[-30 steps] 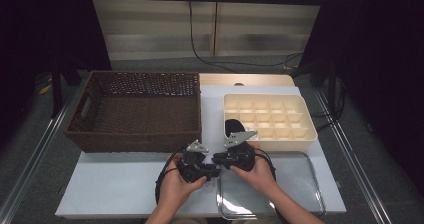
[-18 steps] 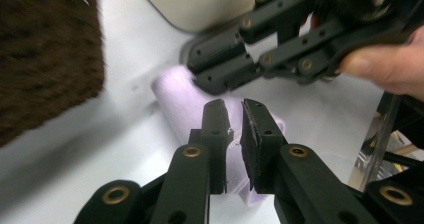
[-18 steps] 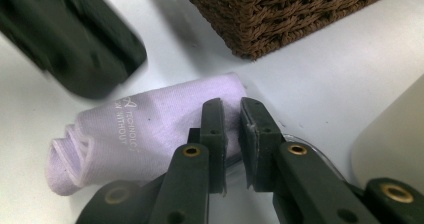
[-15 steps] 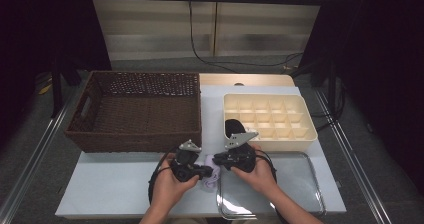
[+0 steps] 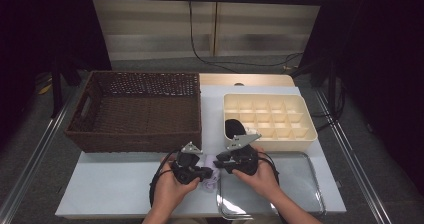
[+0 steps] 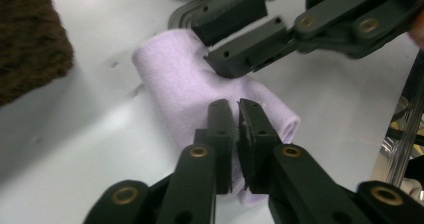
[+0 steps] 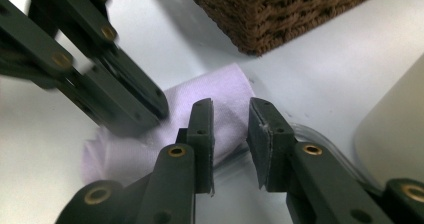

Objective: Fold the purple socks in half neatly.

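Lilac cloth (image 6: 200,89) is lying beside the basket (image 5: 135,111); left claw (image 6: 235,115) is pinching it narrowly, right claw (image 7: 230,115) gaping partly above it.

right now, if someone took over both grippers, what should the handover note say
Left gripper: jaws nearly closed, pinching a fold of the lilac rolled cloth at its near end.
Right gripper: jaws open, over the roll's other end, not gripping.
The cloth lies on the white table between the wicker basket and the clear tray; the cream divided box is behind.
Done: cloth rolled and pinched on one side.
Left: probably close the right jaws, then lift and place it; which container cannot be told.
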Action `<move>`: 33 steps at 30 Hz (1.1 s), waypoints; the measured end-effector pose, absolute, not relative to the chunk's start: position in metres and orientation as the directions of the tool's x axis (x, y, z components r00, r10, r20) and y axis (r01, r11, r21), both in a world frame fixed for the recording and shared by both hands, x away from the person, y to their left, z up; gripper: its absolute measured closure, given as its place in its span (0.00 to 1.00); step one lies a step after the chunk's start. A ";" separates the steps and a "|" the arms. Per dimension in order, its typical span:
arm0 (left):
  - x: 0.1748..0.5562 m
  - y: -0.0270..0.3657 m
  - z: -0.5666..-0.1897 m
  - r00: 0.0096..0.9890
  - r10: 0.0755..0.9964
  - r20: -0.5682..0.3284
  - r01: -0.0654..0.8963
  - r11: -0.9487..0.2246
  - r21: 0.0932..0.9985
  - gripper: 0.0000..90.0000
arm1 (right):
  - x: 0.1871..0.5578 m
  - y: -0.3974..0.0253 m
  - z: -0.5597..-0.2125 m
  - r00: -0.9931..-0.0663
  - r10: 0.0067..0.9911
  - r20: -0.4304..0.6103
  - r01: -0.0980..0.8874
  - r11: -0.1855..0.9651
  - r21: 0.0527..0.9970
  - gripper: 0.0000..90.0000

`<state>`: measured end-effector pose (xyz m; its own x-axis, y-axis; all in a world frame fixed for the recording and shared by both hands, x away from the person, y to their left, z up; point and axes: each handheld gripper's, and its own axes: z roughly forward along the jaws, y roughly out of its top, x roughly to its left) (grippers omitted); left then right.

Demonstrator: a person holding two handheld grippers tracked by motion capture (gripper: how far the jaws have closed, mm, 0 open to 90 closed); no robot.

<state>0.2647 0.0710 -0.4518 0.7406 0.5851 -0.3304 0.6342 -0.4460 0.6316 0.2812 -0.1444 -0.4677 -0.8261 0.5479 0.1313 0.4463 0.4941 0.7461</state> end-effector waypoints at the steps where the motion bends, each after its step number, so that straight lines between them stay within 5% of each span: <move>1: 0.265 0.075 -0.448 0.740 0.594 -0.315 0.630 -0.449 0.633 0.92 | 0.282 -0.145 -0.469 -0.826 0.547 0.134 0.447 0.492 0.747 0.81; 21: 0.261 0.079 -0.460 0.736 0.594 -0.325 0.650 -0.487 0.583 0.92 | 0.275 -0.152 -0.468 -0.775 0.582 0.246 0.541 0.409 0.735 0.65; 33: 0.261 0.079 -0.461 0.744 0.594 -0.306 0.639 -0.500 0.584 0.91 | 0.281 -0.151 -0.480 -0.721 0.588 0.365 0.631 0.342 0.696 0.70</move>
<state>0.2612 0.0788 -0.4607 0.7443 0.5936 -0.3060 0.6391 -0.5003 0.5842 0.2814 -0.1510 -0.4803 -0.7215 0.5881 0.3655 0.6312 0.3416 0.6963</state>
